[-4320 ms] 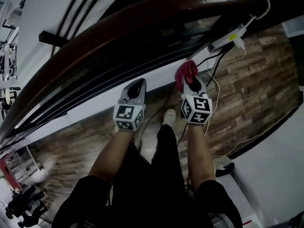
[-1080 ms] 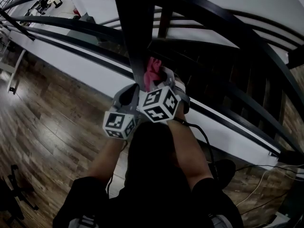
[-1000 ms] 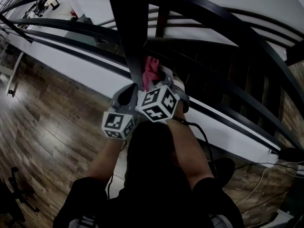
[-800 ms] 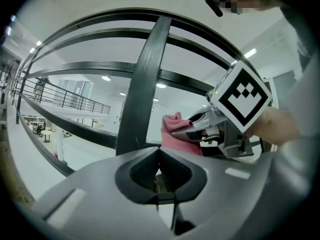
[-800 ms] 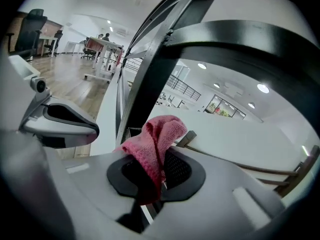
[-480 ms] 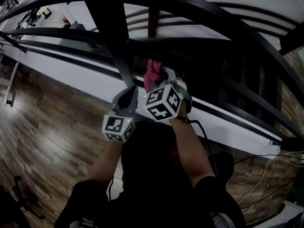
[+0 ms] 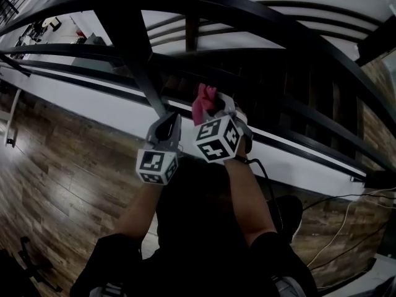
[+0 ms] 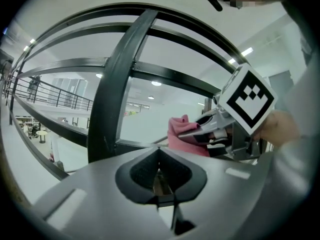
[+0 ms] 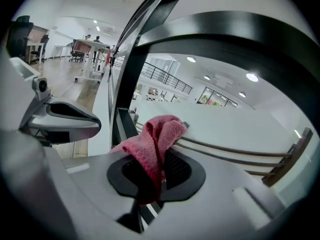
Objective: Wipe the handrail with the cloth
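Judging from how things lie, the wiping stroke is not in contact right now. The right gripper point(image 9: 152, 176) is clenched on a pink cloth point(image 9: 156, 136), whose bunched end sticks up past the jaw tips. In the head view that cloth point(image 7: 203, 101) sits low in the railing, just right of the foot of a dark upright post point(image 7: 133, 60). It is well below the broad dark handrail point(image 7: 272, 22) that arcs across the far top of the scene. The right gripper view agrees: the handrail point(image 9: 250, 39) curves overhead, apart from the cloth, and only thinner lower rails lie behind the pink fabric. So the top rail reads as left to do. Its surface shows no mark of wiped or unwiped stretches, so how much is already clean cannot be told. The left gripper point(image 8: 159, 171) is pressed closed on nothing and is held just left of the right one, near the post point(image 8: 117, 84). Whether the cloth touches the post or a lower bar is unclear, since the wide-angle bend and the dark metal merge there. The person's arms and dark clothing hide the floor point(image 7: 55, 166) directly below, and both ends of the handrail run out of frame.
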`<action>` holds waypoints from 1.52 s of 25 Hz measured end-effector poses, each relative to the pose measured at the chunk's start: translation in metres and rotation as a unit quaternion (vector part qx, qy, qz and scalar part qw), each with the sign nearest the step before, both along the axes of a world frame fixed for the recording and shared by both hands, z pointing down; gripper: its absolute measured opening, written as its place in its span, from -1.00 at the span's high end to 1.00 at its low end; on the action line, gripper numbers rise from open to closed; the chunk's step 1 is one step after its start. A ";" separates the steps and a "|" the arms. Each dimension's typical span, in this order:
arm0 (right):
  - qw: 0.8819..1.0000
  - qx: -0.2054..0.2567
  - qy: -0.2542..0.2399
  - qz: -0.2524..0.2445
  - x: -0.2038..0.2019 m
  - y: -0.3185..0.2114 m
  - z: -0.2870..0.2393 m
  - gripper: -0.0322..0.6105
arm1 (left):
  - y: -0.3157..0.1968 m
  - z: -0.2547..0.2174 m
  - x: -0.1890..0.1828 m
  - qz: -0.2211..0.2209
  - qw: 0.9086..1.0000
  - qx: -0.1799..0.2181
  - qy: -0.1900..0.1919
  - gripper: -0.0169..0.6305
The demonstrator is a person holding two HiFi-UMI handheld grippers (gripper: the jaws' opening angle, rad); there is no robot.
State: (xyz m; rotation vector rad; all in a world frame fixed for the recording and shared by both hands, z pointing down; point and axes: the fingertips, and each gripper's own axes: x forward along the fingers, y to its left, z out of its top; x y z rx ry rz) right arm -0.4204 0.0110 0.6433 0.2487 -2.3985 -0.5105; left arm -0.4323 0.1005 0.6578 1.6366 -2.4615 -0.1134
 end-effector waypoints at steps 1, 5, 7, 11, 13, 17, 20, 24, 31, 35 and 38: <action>1.000 -0.001 0.001 0.005 0.004 -0.004 0.000 0.75 | -0.003 -0.001 0.002 0.002 1.000 -0.001 -0.001 0.95; 1.000 -0.006 0.006 0.025 0.023 -0.020 0.001 0.75 | -0.018 -0.005 0.013 0.017 1.000 -0.003 -0.006 0.95; 0.999 -0.006 0.009 0.037 0.034 -0.030 0.002 0.75 | -0.027 -0.008 0.020 0.028 1.000 -0.003 -0.006 0.95; 0.998 -0.006 0.016 0.064 0.051 -0.049 0.003 0.75 | -0.043 -0.012 0.030 0.049 0.999 -0.007 -0.007 0.95; 0.997 -0.003 0.018 0.075 0.059 -0.057 0.003 0.75 | -0.050 -0.013 0.034 0.058 0.998 -0.008 -0.010 0.95; 0.995 0.005 0.020 0.098 0.079 -0.072 0.002 0.75 | -0.064 -0.019 0.045 0.079 0.997 -0.002 -0.007 0.95; 0.994 0.010 0.021 0.109 0.089 -0.079 0.003 0.75 | -0.073 -0.019 0.055 0.092 0.996 -0.003 -0.007 0.95; 0.992 0.014 0.018 0.122 0.103 -0.088 0.003 0.75 | -0.087 -0.020 0.069 0.110 0.994 -0.005 -0.005 0.95; 0.986 0.021 0.016 0.163 0.142 -0.115 0.002 0.75 | -0.109 -0.024 0.092 0.146 0.989 0.006 -0.005 0.95; 0.982 0.024 0.017 0.188 0.164 -0.130 0.001 0.75 | -0.126 -0.023 0.111 0.161 0.987 -0.003 0.000 0.95; 0.979 0.028 0.016 0.200 0.178 -0.139 0.001 0.75 | -0.134 -0.026 0.120 0.167 0.986 0.000 -0.001 0.95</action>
